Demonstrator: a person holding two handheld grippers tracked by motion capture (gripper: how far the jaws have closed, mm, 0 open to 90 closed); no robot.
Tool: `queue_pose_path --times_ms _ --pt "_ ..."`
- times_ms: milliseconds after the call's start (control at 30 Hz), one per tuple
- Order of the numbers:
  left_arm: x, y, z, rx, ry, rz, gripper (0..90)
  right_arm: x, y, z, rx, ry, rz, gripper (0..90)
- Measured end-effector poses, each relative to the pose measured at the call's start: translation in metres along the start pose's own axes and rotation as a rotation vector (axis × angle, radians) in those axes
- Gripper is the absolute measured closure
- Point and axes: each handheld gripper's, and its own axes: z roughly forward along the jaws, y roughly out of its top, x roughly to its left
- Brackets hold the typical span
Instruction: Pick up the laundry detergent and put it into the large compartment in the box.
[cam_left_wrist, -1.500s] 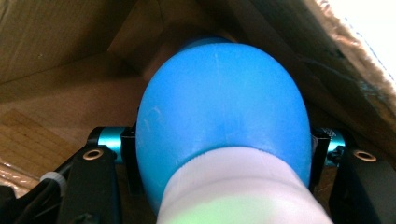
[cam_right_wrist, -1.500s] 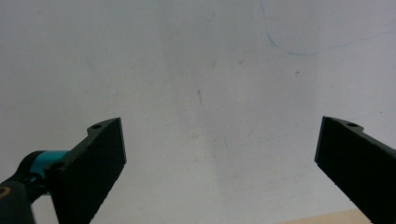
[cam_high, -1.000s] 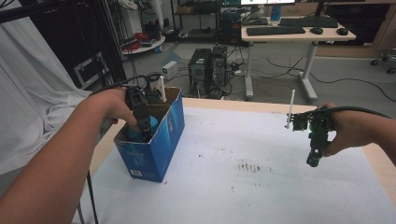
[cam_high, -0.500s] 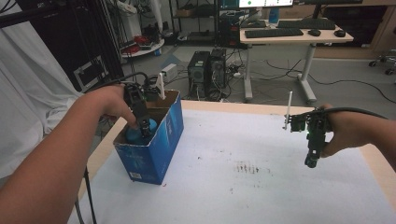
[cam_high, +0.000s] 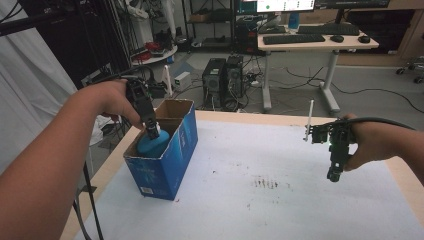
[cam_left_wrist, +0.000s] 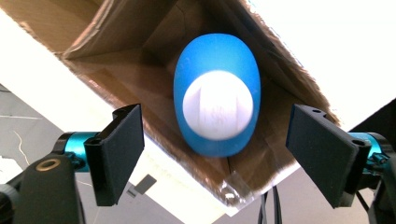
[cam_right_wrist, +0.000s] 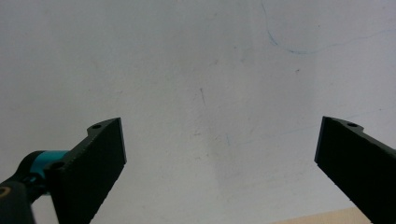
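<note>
Blue bottle (cam_left_wrist: 216, 102) sits in the cardboard box (cam_high: 170, 150); the left tool (cam_high: 151, 131), jaws just opened and empty, should lift straight clear. Right tool (cam_high: 334, 175) gapes empty.

Left tongs (cam_high: 151, 131) pointing down, jaws just been opening, nothing gripped, right tongs (cam_high: 334, 175) spread wide, hovering

Bottle (cam_high: 151, 141) in box (cam_high: 170, 160), box on table (cam_high: 280, 210) left.
</note>
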Motion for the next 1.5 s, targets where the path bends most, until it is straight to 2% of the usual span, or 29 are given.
queue_pose_path --times_ms 167,333,467,533,567,767,800,867,900,933,967,1033,1100,1167,1233,1300,1367,1433,1500 --pt "-0.005 -0.001 -0.016 -0.022 0.012 0.001 17.8 0.001 -0.001 -0.002 -0.002 -0.002 0.002 1.0" --pt "-0.014 0.001 -0.031 -0.043 0.017 0.033 15.1 0.001 -0.002 -0.003 -0.008 -0.005 0.002 1.0" --pt "-0.027 0.005 -0.043 -0.053 0.020 0.091 12.5 0.001 -0.003 -0.004 -0.011 -0.004 0.006 1.0" --pt "-0.035 0.009 -0.047 -0.055 0.009 0.112 12.5 0.001 -0.003 -0.005 -0.012 -0.002 0.004 1.0" --pt "-0.038 0.011 -0.049 -0.055 0.017 0.143 12.5 0.002 -0.003 -0.005 -0.009 -0.002 0.010 1.0" --pt "-0.065 0.027 -0.055 -0.073 0.028 0.249 12.5 0.004 -0.002 -0.006 -0.016 -0.004 0.003 1.0" --pt "-0.065 0.027 -0.055 -0.073 0.028 0.249 12.5 0.004 -0.002 -0.006 -0.016 -0.004 0.003 1.0" --pt "-0.079 0.036 -0.054 -0.079 0.026 0.291 9.3 0.005 -0.002 -0.007 -0.013 -0.006 0.000 1.0" --pt "-0.079 0.036 -0.054 -0.079 0.026 0.291 9.3 0.006 -0.002 -0.007 -0.017 -0.004 -0.001 1.0" --pt "-0.087 0.041 -0.051 -0.067 0.030 0.331 9.3 0.006 -0.002 -0.007 -0.013 -0.005 0.000 1.0" --pt "-0.087 0.041 -0.051 -0.067 0.030 0.331 9.3 0.007 -0.001 -0.007 -0.017 -0.006 -0.006 1.0" --pt "-0.099 0.046 -0.047 -0.067 0.015 0.391 9.3 0.008 -0.001 -0.007 -0.015 -0.005 -0.007 1.0" --pt "-0.106 0.051 -0.044 -0.069 0.005 0.418 9.3 0.009 -0.001 -0.008 -0.013 -0.008 -0.017 1.0" --pt "-0.113 0.057 -0.039 -0.065 0.000 0.467 9.3 0.011 0.000 -0.007 -0.012 -0.007 -0.015 1.0" --pt "-0.117 0.059 -0.036 -0.068 -0.010 0.479 9.3 0.011 0.000 -0.007 -0.015 -0.008 -0.023 1.0" --pt "-0.127 0.068 -0.026 -0.053 -0.032 0.528 9.3 0.013 0.002 -0.006 -0.013 -0.009 -0.019 1.0" --pt "-0.131 0.071 -0.022 -0.049 -0.030 0.537 9.4 0.014 0.003 -0.005 -0.010 -0.007 -0.033 1.0" --pt "-0.136 0.079 -0.012 -0.034 -0.042 0.565 9.4 0.015 0.004 -0.005 -0.005 -0.008 -0.026 1.0" --pt "-0.139 0.084 -0.005 -0.029 -0.042 0.579 9.4 0.015 0.005 -0.004 -0.005 -0.006 -0.039 1.0"
